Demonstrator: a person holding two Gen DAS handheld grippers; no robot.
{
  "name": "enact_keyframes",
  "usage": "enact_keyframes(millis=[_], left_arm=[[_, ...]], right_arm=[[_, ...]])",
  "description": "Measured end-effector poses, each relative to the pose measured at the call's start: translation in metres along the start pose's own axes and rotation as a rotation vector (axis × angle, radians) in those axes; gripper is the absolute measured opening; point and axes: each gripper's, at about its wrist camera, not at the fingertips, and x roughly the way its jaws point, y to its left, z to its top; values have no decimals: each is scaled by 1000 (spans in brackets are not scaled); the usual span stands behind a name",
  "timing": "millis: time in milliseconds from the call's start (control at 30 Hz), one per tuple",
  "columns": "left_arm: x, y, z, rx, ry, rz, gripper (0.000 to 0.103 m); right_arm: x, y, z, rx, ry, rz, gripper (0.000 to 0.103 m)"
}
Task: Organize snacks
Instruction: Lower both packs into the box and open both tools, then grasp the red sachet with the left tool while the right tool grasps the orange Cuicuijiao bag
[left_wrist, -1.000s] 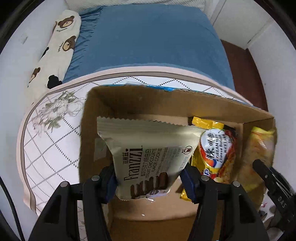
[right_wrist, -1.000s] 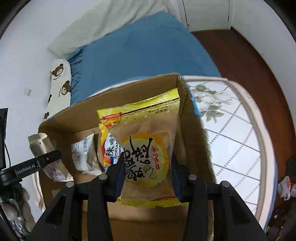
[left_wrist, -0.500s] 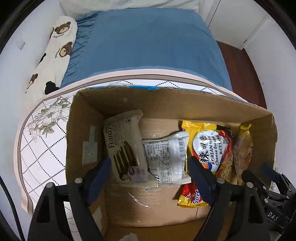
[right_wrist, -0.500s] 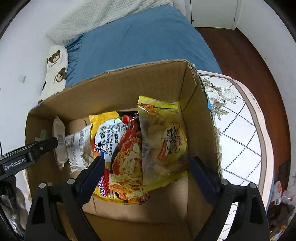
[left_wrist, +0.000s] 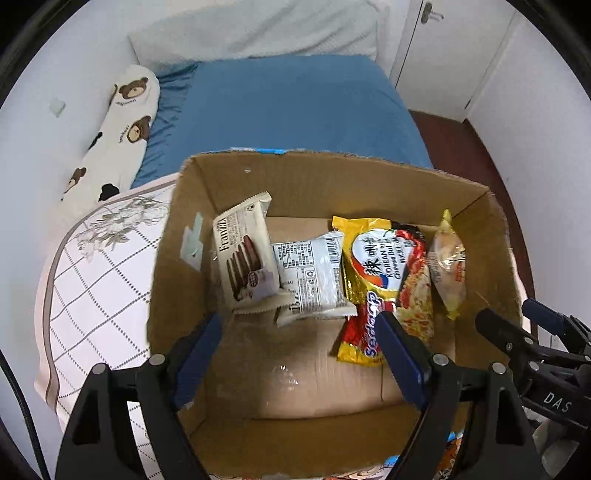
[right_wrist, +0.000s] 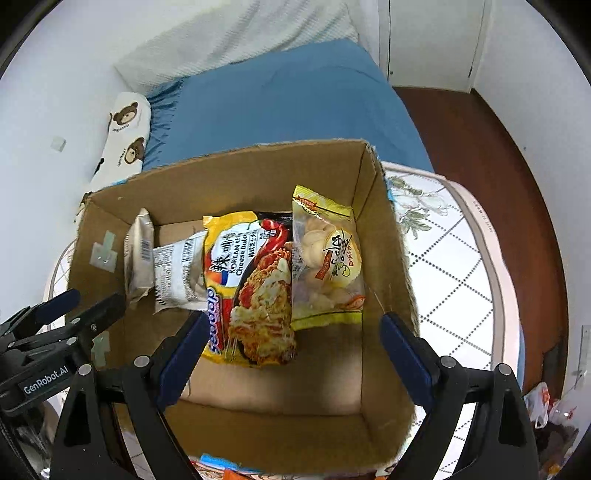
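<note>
Four snack packets lie in a row on the floor of the cardboard box (left_wrist: 317, 177), ahead of both claws. Ahead and left of the left claw (left_wrist: 299, 354) the cookie packet (left_wrist: 245, 254) leans against the box's left side, overlapping the white packet (left_wrist: 314, 273); from the right wrist camera the cookie packet (right_wrist: 138, 254) shows edge-on only, its print unreadable. The noodle packet (left_wrist: 384, 280) is partly covered by the left claw's right finger (left_wrist: 400, 358). The yellow dumpling bag (right_wrist: 325, 258) lies directly ahead of the right claw (right_wrist: 291, 354), overlapping the noodle packet (right_wrist: 251, 284); in the left view it appears squeezed and sideways (left_wrist: 448, 266) against the right wall. Small print on the white packet (right_wrist: 179, 273) is too fine to read. Colourful wrappers below the box's near wall are cut off by the frame edge. Both claws hover above the near part of the box (right_wrist: 229, 166), pointed down into it, side by side, fingers spread wide and holding nothing. Each claw appears at the edge of the other's view. Beyond the box lie a patterned tablecloth (left_wrist: 96, 266), a blue bed (left_wrist: 288, 107) and a bear pillow (left_wrist: 122, 122)
</note>
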Motion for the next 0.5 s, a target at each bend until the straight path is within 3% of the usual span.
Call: enact_keyframes(millis=[333, 500], left_arm=[[-67, -1, -35, 7, -132, -8, 84], [-96, 0, -58, 5, -161, -29, 84]], right_arm=[[-69, 15, -37, -48, -127, 8, 95], [-103, 21, -57, -69, -183, 16, 95]])
